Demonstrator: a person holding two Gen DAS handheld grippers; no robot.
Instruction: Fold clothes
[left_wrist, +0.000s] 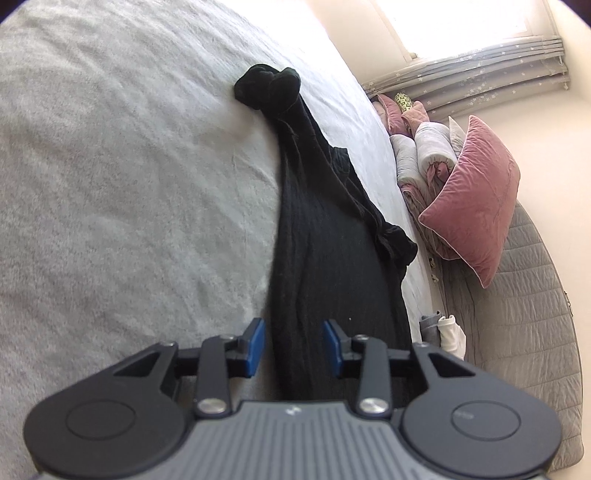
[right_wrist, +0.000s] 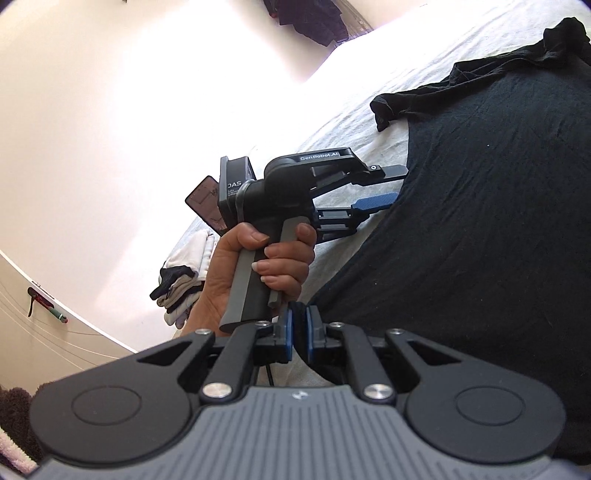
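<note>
Black garment (left_wrist: 325, 236) lies along the bed's (left_wrist: 110, 184) right edge; left gripper (left_wrist: 294, 347) gapes over it, right gripper (right_wrist: 298, 334) pinches its hem; only the right view shows the hand (right_wrist: 258, 273).

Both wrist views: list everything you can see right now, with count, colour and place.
Garment: one, black, stretched along the bed.
Bed cover: one, light grey, under the garment.
Pillow: one, pink, beside the bed.
Rolled bedding: one bundle, grey-pink, behind the pillow.
Curtain: one, grey, under the window.
Folded clothes: one pile, white and black, at the bed edge.
Left gripper: blue pads open, astride the garment.
Right gripper: pads shut on a garment fold.
Hand: one, gripping the left gripper's handle.
</note>
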